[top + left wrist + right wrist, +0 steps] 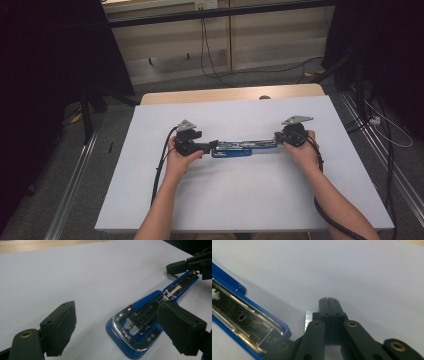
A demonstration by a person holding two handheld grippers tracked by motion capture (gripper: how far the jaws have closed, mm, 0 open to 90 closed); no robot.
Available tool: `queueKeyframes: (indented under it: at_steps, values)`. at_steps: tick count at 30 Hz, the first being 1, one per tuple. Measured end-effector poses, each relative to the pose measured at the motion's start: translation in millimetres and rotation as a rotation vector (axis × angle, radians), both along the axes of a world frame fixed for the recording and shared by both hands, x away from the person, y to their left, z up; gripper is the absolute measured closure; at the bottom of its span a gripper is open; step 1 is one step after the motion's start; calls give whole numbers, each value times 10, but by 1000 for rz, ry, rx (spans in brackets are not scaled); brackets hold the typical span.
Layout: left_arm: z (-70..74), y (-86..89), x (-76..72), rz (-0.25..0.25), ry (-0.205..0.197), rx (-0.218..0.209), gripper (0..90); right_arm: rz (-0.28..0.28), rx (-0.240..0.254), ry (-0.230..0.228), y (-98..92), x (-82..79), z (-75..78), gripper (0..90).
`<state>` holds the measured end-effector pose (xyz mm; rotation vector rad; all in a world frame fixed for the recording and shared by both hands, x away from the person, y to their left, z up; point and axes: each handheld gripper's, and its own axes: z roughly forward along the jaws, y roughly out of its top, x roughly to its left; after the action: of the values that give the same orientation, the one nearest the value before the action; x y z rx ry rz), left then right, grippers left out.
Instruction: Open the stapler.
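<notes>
Right gripper [328, 300], jaws clamped on a thin strip of staples [308, 319] beside the opened blue stapler [232, 148] lying mid-table between both grippers, could crumble or drop the strip, while left gripper [117, 322] gapes apart.

We see the opened stapler [235, 147] lying flat on the bench [240, 200], stretched between the left claw [207, 146] and the right claw [276, 139]. Its wide end sits between the left claw's parted jaws. A strip of staples [308, 319] is pinched in the right claw, just beside the stapler's far end.
</notes>
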<state>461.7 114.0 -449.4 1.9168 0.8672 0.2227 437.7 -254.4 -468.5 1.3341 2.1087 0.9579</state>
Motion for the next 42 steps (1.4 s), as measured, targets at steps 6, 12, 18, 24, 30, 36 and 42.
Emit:
queueKeyframes:
  at_steps: [6, 12, 18, 24, 30, 36, 42]
  values:
    - [-1, 13, 7, 4, 3, 4, 162, -12, 0, -7, -38, 26, 4, 900]
    - [19, 32, 2, 8, 0, 6, 162, -12, 21, -7, -145, -129, 5, 880]
    - [27, 27, -7, 14, -1, 4, 162, 19, 42, 14, -210, -294, 18, 900]
    - [19, 12, -8, 9, 0, 12, 162, 36, 55, 30, -142, -307, 8, 900]
    - [16, 15, -4, 7, 1, 9, 162, 33, 53, 22, -79, -189, 1, 900]
    - [7, 30, 6, 10, 5, 16, 162, 31, 53, 22, -80, -78, -1, 900]
    - [12, 49, 6, 17, 9, 19, 162, 69, 61, 4, -175, -118, 21, 821]
